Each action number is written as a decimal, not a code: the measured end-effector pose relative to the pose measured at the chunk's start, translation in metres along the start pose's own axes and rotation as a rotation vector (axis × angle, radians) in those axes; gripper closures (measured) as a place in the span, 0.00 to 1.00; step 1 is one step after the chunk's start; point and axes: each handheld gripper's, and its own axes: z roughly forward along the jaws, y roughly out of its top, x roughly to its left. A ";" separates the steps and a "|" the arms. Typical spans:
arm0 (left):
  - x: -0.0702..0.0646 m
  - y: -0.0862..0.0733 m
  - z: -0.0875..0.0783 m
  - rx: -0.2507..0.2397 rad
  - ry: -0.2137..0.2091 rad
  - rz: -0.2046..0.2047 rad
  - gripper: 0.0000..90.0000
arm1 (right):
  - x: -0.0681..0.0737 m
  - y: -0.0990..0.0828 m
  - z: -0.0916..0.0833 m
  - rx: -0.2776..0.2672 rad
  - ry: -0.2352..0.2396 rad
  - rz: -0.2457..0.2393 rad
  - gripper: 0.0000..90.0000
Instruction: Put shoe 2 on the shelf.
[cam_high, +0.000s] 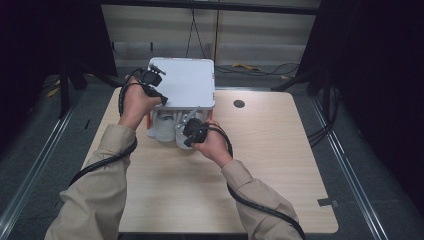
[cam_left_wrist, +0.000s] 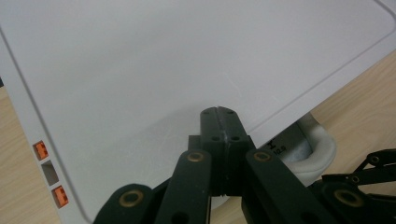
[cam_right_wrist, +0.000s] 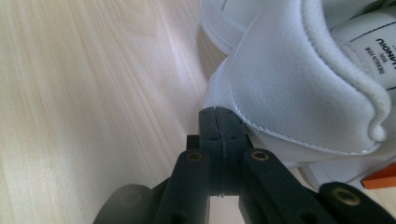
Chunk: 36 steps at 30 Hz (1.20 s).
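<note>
From above, the left hand-held gripper (cam_high: 155, 85) rests on the near left edge of the flat white plastic lid (cam_high: 187, 80), which sits raised over a box with orange trim. The right hand-held gripper (cam_high: 192, 131) is down at the box's open front, against the pair of white leather shoes (cam_high: 165, 127) that poke out onto the pale wooden surface (cam_high: 260, 165). I would guess the shoes are being tucked into or drawn out of the box while the lid is held up.

Along the left hand-held gripper (cam_left_wrist: 218, 114), the jaws are pressed together with nothing between them, tips lying on the lid (cam_left_wrist: 163, 60). A padded shoe collar (cam_left_wrist: 322, 149) shows below and to the right of the tips, under the lid's edge. Keeping this one steady is the point, since a slip would drop the lid on the shoes.

Along the right hand-held gripper (cam_right_wrist: 219, 114), the jaws are likewise closed flat and empty, tips touching the heel of the shoe (cam_right_wrist: 289, 84) just ahead and right. Nudging works closed, but lifting would want the jaws parted around the heel collar first.
</note>
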 end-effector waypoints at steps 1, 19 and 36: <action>0.001 0.000 0.000 0.000 -0.001 0.001 1.00 | 0.000 0.001 0.001 0.002 0.003 0.008 1.00; -0.001 0.001 -0.001 0.016 0.009 0.025 1.00 | -0.007 0.009 0.006 0.011 -0.033 -0.018 1.00; -0.001 0.003 0.000 0.024 0.010 0.027 1.00 | -0.018 0.009 0.010 0.002 -0.032 0.022 1.00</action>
